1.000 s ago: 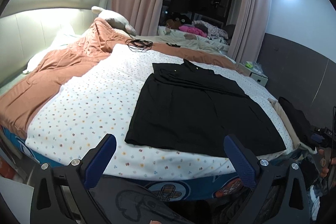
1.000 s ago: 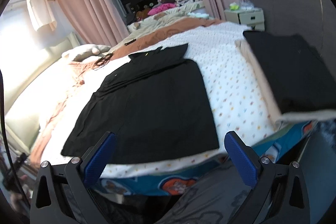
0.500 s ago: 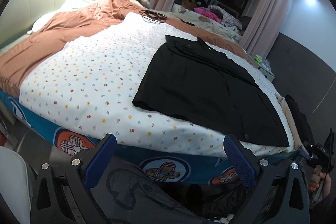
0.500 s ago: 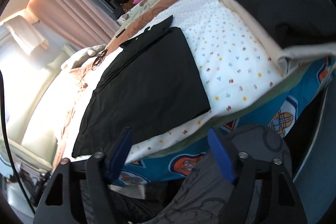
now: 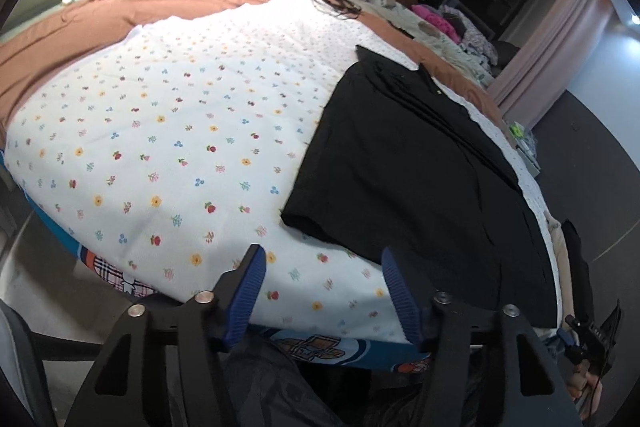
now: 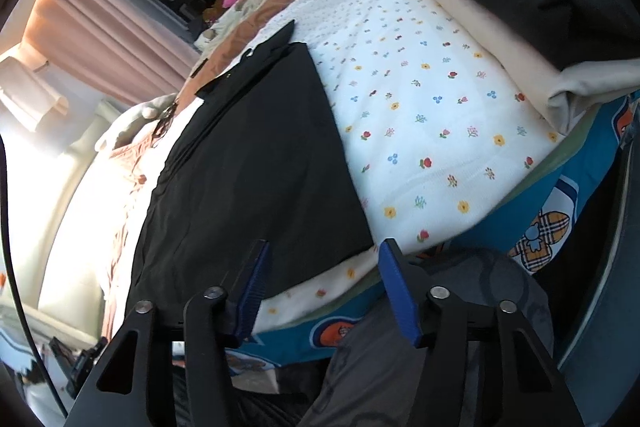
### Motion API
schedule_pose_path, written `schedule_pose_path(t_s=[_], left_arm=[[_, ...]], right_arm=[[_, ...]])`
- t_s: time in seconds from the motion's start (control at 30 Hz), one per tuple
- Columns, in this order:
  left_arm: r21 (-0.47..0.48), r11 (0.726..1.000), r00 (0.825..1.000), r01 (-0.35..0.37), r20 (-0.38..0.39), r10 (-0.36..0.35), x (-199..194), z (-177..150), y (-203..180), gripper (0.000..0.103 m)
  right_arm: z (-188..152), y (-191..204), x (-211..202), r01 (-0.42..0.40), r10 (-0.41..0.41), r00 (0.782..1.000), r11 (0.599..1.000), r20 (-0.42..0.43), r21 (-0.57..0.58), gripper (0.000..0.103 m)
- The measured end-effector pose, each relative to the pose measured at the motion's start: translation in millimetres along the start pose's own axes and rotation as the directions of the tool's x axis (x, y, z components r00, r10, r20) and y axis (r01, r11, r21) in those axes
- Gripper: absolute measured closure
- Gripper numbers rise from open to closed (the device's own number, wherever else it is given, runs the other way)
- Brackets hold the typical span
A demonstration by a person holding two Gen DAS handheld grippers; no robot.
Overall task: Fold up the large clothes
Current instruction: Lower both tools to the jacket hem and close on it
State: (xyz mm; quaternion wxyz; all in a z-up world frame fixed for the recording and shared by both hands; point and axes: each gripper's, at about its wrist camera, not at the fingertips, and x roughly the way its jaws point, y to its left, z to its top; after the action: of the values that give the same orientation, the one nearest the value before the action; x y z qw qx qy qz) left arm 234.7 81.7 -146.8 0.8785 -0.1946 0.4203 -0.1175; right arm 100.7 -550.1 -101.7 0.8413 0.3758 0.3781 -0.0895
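Note:
A large black garment [image 5: 400, 167] lies spread flat on the flower-print sheet [image 5: 180, 127], collar end far from me. My left gripper [image 5: 321, 253] hovers at the bed's near edge, just short of the garment's near left corner. Its jaws are closing, with only sheet between the blue pads [image 5: 250, 291]. The right wrist view shows the same garment [image 6: 248, 167]. My right gripper [image 6: 324, 245] is at its near right corner. Those jaws are closing too. The hem shows in the gap, and the pads [image 6: 396, 291] do not press it.
A folded pile of cream and black clothes [image 6: 520, 7] sits on the bed's right side. A rust-brown duvet [image 5: 120, 7] and a black tangle of cord [image 5: 336, 1] lie at the far left. The bed's blue cartoon-print side [image 6: 532, 227] and a person's grey-trousered leg [image 6: 400, 347] are below the grippers.
Both grippers have sunk toward the bed's near edge and closer to the garment's near corners. Both pairs of jaws have narrowed from wide open, and both views have rolled.

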Motion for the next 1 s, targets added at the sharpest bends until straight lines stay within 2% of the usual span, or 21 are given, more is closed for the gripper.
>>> schedule_pose_path(t_s=[0.07,0.27,0.37,0.5,0.6,0.67,0.73,0.77,0.9,1.0], left_arm=[[-0.033,0.999,1.000,0.009,-0.019,-0.010,11,8,7,0.050],[-0.092,0.996,0.997,0.012,-0.074,-0.019,37,27,19,0.053],[-0.127,0.992,0.994,0.018,-0.102,-0.031,46,35,26,0.056],[-0.180,0.982,0.988,0.051,-0.132,-0.075,54,44,32,0.056],[-0.218,0.973,0.982,0.076,-0.151,-0.111,59,47,33,0.057],[-0.259,0.959,0.972,0.118,-0.165,-0.164,59,45,34,0.057],[-0.347,0.921,0.952,0.176,-0.177,-0.249,59,42,39,0.057],[-0.363,0.912,0.947,0.188,-0.178,-0.266,58,40,40,0.057],[-0.356,0.905,0.936,0.232,-0.172,-0.308,50,33,35,0.057],[-0.361,0.898,0.929,0.251,-0.169,-0.328,53,28,33,0.057]], right_arm=[[5,-1,5,-0.001,0.001,1.000,1.000,0.001,0.006,0.048],[17,-5,22,-0.002,0.002,1.000,1.000,-0.006,0.031,0.050],[19,-9,29,-0.003,0.004,1.000,0.999,-0.021,0.043,0.055],[21,-7,32,-0.034,0.035,0.999,0.998,-0.027,0.044,0.056],[19,-8,35,-0.084,0.087,0.995,0.994,-0.039,0.069,0.056],[17,-10,35,-0.116,0.120,0.992,0.989,-0.039,0.090,0.056],[15,-13,33,-0.167,0.172,0.984,0.979,-0.039,0.115,0.057],[14,-13,32,-0.186,0.192,0.981,0.975,-0.038,0.121,0.057],[11,-10,27,-0.245,0.250,0.968,0.962,-0.026,0.121,0.058],[12,-8,31,-0.213,0.218,0.975,0.971,-0.032,0.108,0.058]])
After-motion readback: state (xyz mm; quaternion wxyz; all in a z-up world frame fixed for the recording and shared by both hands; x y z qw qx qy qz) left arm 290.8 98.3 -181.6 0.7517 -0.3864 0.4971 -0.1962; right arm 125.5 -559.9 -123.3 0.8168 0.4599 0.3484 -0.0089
